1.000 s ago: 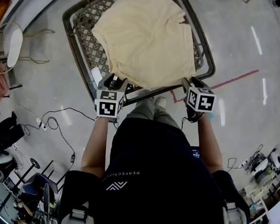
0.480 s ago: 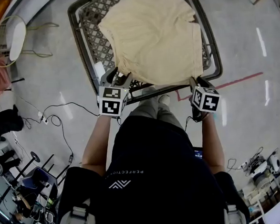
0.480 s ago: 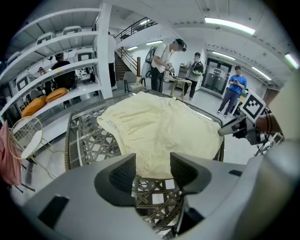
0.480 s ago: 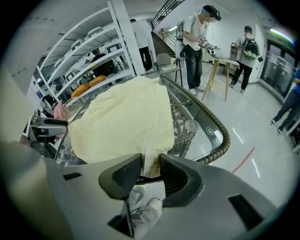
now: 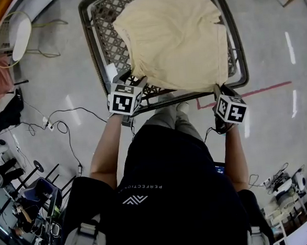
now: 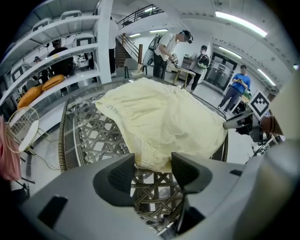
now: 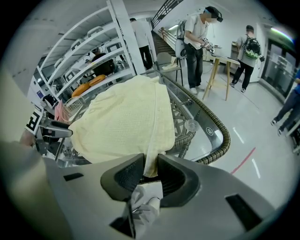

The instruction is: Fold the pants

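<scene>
**Two grippers at the near hem, one of them closed on it**

Most of the head view was taken up by the grey floor (image 5: 44, 64) and by the person's dark torso (image 5: 174, 191), which hid whatever lay directly below. The woven table (image 5: 93, 50) stood in front of them, its lattice showing through a clear top; its far end was cut off by the top edge of the picture. The pants (image 5: 173, 37), cream-coloured and short, lay spread flat over the right and middle of that table, their far edge also cut off, so the whole outline could not be made out (nor anything under the cloth).

The left gripper (image 6: 153, 168) stood at the near left corner of the pants with its jaws apart. The hem bulged into the gap at the tips, touching the left-hand jaw at most, and nothing was pinched.

The right gripper (image 7: 150, 171) was at the near right corner. Its jaws had just been closing and stood narrow, with a hanging fold of the hem between them, pressed by both pads.

Below those jaws a pale crumpled shape (image 7: 143, 206) was too cramped to identify. A small clear disc (image 7: 190, 124) sat on the table top beside the pants.
</scene>
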`<state>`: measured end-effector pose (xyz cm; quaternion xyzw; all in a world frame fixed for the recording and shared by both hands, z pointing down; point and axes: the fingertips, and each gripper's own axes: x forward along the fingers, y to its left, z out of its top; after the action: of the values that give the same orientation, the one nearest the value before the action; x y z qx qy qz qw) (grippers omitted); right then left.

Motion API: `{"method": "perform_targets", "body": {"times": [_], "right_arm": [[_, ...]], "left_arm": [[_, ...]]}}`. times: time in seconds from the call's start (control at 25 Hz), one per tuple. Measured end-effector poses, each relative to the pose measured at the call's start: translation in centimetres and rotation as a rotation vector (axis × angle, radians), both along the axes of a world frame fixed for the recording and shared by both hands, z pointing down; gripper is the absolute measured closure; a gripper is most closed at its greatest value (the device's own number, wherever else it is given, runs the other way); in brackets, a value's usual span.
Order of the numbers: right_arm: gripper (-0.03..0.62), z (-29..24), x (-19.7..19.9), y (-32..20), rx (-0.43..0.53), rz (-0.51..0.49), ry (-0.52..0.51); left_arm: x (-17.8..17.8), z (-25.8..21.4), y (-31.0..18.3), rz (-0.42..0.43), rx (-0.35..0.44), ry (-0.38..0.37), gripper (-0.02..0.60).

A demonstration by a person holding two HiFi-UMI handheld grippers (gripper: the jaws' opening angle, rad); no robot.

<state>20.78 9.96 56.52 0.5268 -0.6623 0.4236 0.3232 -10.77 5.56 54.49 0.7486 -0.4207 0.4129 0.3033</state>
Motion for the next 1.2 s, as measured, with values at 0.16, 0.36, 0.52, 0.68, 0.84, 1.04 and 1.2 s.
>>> {"method": "perform_targets", "body": {"times": [0.16, 0.36, 0.52, 0.68, 0.84, 1.04, 1.2], "right_arm": [[0.511, 0.4, 0.0, 0.4, -0.016, -0.02, 0.012], [0.522, 0.0, -0.2, 0.4, -0.011, -0.031, 0.01], [0.536, -0.5, -0.4, -0.1, 0.005, -0.034, 0.01], [0.54, -1.3, -0.4, -0.7, 0.026, -0.039, 0.019], [0.545, -2.0, 0.5, -1.1, 0.039, -0.017, 0.041], [0.546, -2.8, 1.7, -1.4, 0.044, 0.008, 0.058], [0.546, -3.6, 2.2, -2.2, 0.057, 0.021, 0.078]], "left_arm": [[0.0, 0.6, 0.3, -0.007, -0.025, -0.026, 0.392], [-0.1, 0.2, 0.3, -0.02, -0.01, -0.016, 0.482], [-0.1, 0.0, 0.1, -0.03, -0.013, -0.01, 0.552], [-0.1, -0.3, 0.1, -0.035, -0.011, 0.002, 0.557], [-0.7, -0.5, 0.1, -0.063, -0.014, 0.01, 0.557], [-0.9, -0.3, 0.2, -0.054, -0.032, 0.023, 0.56], [-0.3, -0.7, 0.1, -0.041, -0.028, 0.045, 0.56]]}}
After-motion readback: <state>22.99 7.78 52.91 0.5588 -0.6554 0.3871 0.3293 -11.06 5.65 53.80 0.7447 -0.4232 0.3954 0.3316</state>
